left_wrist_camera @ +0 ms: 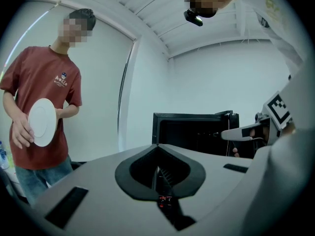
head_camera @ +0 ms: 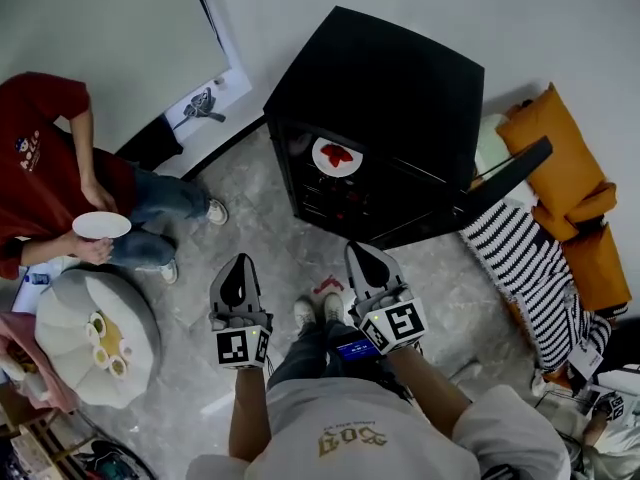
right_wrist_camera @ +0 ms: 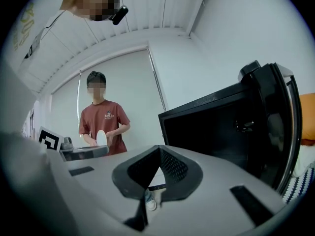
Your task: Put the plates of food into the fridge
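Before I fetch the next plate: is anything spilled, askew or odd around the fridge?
One thing: a small red scrap lies on the floor in front of the open fridge; I cannot tell what it is. The plate of food inside looks intact on its shelf, and nothing seems spilled.

- Left gripper (left_wrist_camera: 157,150): jaws closed tip to tip, nothing between them
- Black fridge (left_wrist_camera: 194,134) beyond, dark inside showing
- Person (left_wrist_camera: 42,82) in a red shirt at left holds a white plate (left_wrist_camera: 42,122) on edge
- Right gripper (left_wrist_camera: 231,133) at the right edge, before the fridge
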`<state>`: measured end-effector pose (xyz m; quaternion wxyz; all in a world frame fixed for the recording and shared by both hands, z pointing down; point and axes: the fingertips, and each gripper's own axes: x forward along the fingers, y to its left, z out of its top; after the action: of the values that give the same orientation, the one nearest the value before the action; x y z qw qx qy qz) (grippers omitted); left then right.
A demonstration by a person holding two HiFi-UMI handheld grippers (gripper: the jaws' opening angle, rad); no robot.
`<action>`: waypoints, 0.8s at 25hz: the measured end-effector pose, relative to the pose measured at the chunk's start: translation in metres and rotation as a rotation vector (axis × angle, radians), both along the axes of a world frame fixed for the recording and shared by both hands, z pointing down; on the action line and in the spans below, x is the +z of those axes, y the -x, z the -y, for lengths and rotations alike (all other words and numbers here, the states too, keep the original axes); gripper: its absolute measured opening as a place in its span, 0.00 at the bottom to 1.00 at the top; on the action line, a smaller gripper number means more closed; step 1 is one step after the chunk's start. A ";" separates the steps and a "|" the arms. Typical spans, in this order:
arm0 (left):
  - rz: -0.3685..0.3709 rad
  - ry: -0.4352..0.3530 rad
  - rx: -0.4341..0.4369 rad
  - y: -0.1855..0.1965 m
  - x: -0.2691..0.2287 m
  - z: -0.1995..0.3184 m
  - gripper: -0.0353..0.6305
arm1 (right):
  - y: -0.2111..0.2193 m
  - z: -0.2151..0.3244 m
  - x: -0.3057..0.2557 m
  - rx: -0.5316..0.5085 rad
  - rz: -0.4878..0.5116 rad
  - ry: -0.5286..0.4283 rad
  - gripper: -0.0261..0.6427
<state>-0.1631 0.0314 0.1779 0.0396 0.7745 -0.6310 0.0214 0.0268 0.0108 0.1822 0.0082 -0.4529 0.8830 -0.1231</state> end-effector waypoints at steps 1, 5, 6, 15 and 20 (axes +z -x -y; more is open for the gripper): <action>-0.002 -0.001 0.001 -0.001 -0.002 -0.001 0.06 | 0.001 -0.001 -0.002 0.000 0.003 0.003 0.06; -0.003 -0.012 0.006 -0.005 -0.013 -0.003 0.06 | -0.001 -0.004 -0.012 -0.006 0.000 -0.009 0.06; -0.004 -0.015 0.005 -0.005 -0.015 -0.004 0.06 | -0.002 -0.004 -0.015 -0.002 -0.003 -0.007 0.06; -0.033 -0.050 0.003 -0.002 -0.038 -0.006 0.06 | -0.004 -0.007 -0.028 0.014 0.016 -0.010 0.06; -0.028 -0.061 0.015 -0.004 -0.045 -0.001 0.06 | -0.005 -0.005 -0.033 0.020 0.027 -0.013 0.06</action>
<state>-0.1591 0.0326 0.1331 0.0246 0.7803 -0.6249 -0.0086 0.0317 0.0157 0.1496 0.0243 -0.4599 0.8790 -0.1235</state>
